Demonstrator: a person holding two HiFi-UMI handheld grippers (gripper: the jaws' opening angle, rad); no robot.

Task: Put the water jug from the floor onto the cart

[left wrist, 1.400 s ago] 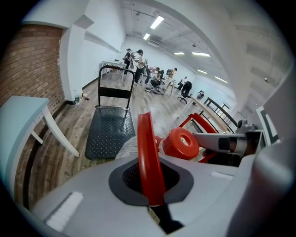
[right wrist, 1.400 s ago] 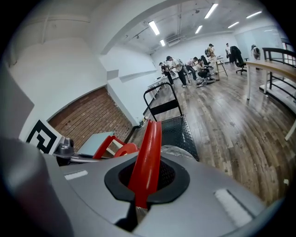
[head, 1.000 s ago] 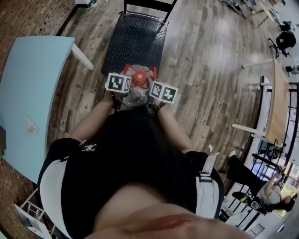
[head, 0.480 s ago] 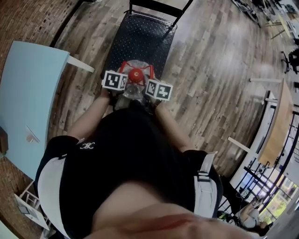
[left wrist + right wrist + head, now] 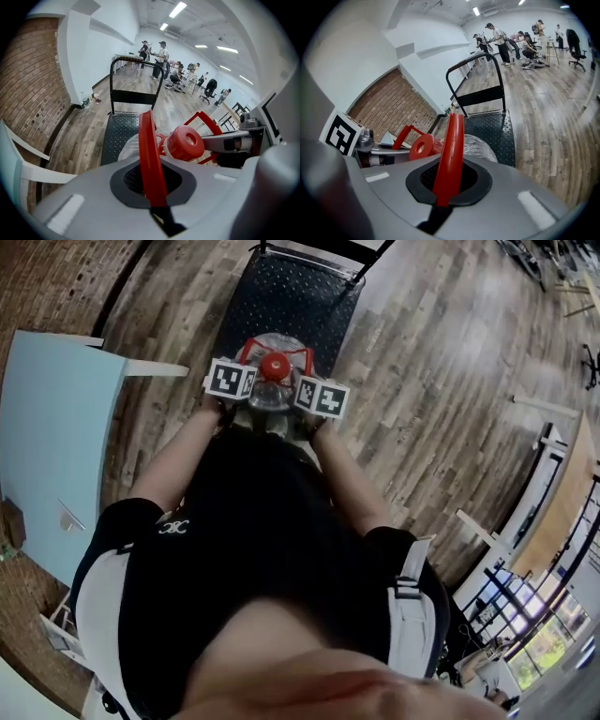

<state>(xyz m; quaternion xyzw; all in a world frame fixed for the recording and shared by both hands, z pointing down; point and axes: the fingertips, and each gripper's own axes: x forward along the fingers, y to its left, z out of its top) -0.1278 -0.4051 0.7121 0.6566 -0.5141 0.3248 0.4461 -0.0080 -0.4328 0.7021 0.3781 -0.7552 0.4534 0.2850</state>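
While both hands were out in front of the torso, the left gripper (image 5: 242, 371) and right gripper (image 5: 312, 385) sat side by side, marker cubes facing up, with the water jug (image 5: 269, 401) between them.

Left gripper (image 5: 153, 185): jaws clamped tight on a red handle strip (image 5: 149, 159) of the jug, no gap visible at the pads. Right gripper (image 5: 446, 180): same, jaws closed on the other red handle strip (image 5: 451, 150). Each gripper view also caught the opposite gripper holding its strip.

The jug was off the floor (image 5: 441, 381), carried by its two handles, and hung over the near end of the cart (image 5: 281, 296). Red cap (image 5: 273, 367) pointed up toward the head camera; the clear body (image 5: 132, 146) showed below it. The base was hidden, so I couldn't tell whether it touched the black studded deck (image 5: 492, 126) or hung just above it.

The cart's push handle (image 5: 136, 75) stood upright at the far end of the deck. A light blue table (image 5: 52, 427) stood to the left, and a brick wall (image 5: 33, 89) ran along that side. People (image 5: 497, 40) stood well beyond the cart.
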